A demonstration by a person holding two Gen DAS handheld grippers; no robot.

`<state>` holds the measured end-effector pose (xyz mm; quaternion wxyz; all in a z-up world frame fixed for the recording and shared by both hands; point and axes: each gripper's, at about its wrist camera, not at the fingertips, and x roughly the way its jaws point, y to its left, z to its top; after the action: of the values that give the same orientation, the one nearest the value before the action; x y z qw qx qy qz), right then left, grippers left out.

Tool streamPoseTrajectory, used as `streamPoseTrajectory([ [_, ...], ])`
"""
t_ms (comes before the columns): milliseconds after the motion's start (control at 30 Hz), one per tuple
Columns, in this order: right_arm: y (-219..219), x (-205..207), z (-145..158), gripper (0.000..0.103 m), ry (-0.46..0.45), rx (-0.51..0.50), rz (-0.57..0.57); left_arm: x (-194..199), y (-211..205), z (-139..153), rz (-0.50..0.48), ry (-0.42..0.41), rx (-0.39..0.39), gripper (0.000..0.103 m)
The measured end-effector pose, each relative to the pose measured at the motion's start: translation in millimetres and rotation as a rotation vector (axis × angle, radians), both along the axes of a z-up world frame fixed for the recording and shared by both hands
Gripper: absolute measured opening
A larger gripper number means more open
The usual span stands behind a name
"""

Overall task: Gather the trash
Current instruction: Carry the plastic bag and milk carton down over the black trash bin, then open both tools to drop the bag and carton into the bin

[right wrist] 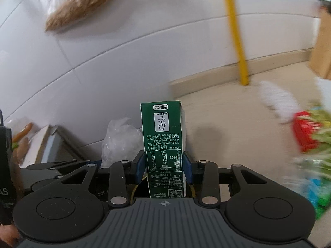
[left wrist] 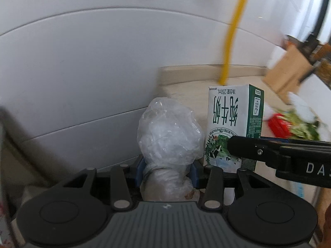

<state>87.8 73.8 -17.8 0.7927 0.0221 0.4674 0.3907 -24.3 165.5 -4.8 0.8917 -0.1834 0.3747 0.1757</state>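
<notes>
My left gripper (left wrist: 166, 172) is shut on a crumpled clear plastic bag (left wrist: 169, 132), which bulges above the blue pads. My right gripper (right wrist: 164, 166) is shut on a green and white milk carton (right wrist: 163, 142), held upside down. The carton also shows in the left wrist view (left wrist: 231, 124), just right of the bag, with the right gripper's black finger across its lower part. The bag shows in the right wrist view (right wrist: 120, 140), left of the carton. Both are held close together above a beige counter (right wrist: 227, 119).
A white tiled wall (left wrist: 82, 72) stands behind. A yellow pole (right wrist: 238, 41) rises from the counter. A red and green wrapper pile (right wrist: 310, 132) and a wooden block (right wrist: 322, 47) lie at the right. A tray corner (right wrist: 47, 142) sits at the left.
</notes>
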Motion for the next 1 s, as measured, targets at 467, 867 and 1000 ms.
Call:
streamPoseTrajectory([
  [467,59,-4,-35,0.045,0.086,-0.076,0.127,-9,35,-50,0.111,0.148,-0.007,0.039],
  [867,85,1,-70,0.045,0.146,-0.16,0.142,7,48,-79,0.12,0.246,-0.011,0.039],
  [1000,91,2,-79,0.045,0.154,-0.179,0.139,8,53,-87,0.126,0.262,-0.021,0.04],
])
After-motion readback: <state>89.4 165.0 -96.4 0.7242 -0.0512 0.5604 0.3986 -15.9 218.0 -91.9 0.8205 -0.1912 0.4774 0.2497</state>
